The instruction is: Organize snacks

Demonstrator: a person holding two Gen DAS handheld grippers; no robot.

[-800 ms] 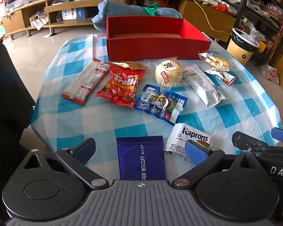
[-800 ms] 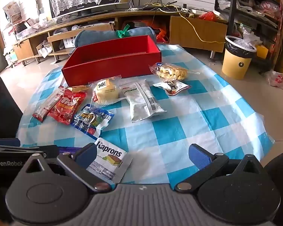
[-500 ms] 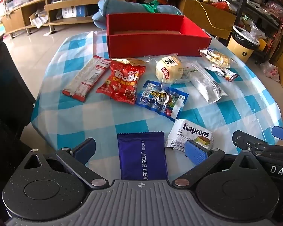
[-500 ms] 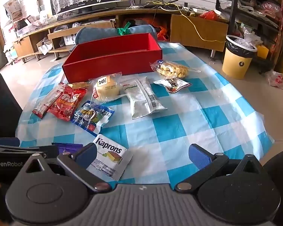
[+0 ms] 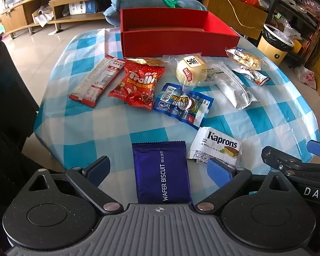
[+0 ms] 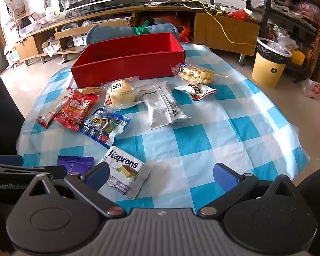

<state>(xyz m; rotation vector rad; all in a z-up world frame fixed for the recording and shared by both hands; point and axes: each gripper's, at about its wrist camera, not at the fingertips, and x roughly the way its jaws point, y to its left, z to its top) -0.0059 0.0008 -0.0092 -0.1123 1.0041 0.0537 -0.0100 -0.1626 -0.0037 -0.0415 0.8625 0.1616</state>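
- Left wrist view: the left gripper (image 5: 157, 169) hangs with its jaws spread wide and nothing in them. Between the fingers, nearest the palm, lies a purple packet (image 5: 161, 171) printed "WAFER BISCUIT".
- Just past the right-hand finger lies a white sachet (image 5: 215, 146) marked "Kaprons". Farther out ahead sit a red "Trolli" bag (image 5: 138, 84), a blue sweet bag (image 5: 184, 105), a round bun (image 5: 191, 70) with a black character on its label, and a long red-and-white bar (image 5: 98, 80).
- The red box (image 5: 172, 34), looking empty, stands beyond all the snacks, straight ahead of the fingertips.
- Judged: nothing is packed yet; this is the approach to a first pick. The wafer packet is flat, so the fingers must come down around its edges before closing.
- Right wrist view: the right gripper (image 6: 160, 176) is also fully open and empty, over bare checked tablecloth (image 6: 202, 140).
- The "Kaprons" sachet (image 6: 125, 171) touches its left-hand finger; "GenRobot" reads on the other tool at far left.
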